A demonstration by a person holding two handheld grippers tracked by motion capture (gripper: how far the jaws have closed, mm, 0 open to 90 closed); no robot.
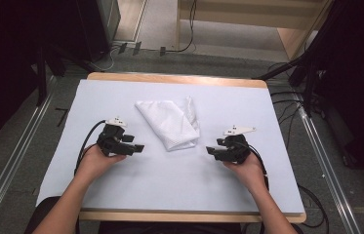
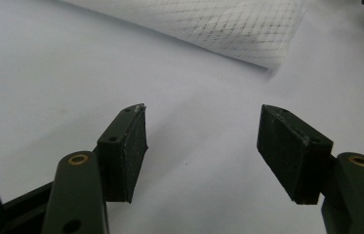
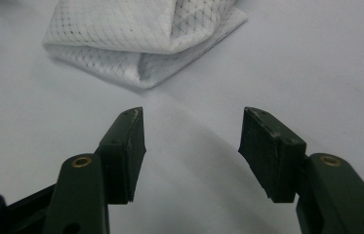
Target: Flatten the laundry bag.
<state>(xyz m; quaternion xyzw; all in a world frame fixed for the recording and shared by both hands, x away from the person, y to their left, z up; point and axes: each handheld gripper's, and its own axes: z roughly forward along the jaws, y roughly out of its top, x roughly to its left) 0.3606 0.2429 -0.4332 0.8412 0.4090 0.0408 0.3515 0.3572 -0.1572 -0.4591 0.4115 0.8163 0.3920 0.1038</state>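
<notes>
A folded white mesh cloth [image 1: 172,123] lies on the pale sheet near the table's middle. My left gripper [image 1: 139,147] rests low on the sheet to the left of the cloth and is open, with nothing between its jaws. In the left gripper view the cloth [image 2: 228,27] lies ahead of the left gripper [image 2: 203,146], apart from it. To the right of the cloth my right gripper [image 1: 210,151] is open and empty too. In the right gripper view the cloth's folded edge [image 3: 143,34] sits a short way beyond the right gripper [image 3: 193,146].
A pale sheet [image 1: 135,180] covers the wooden table [image 1: 179,78]. Cables trail from both grippers over the sheet toward the table's front edge. Dark stands and cables on the floor flank the table on both sides.
</notes>
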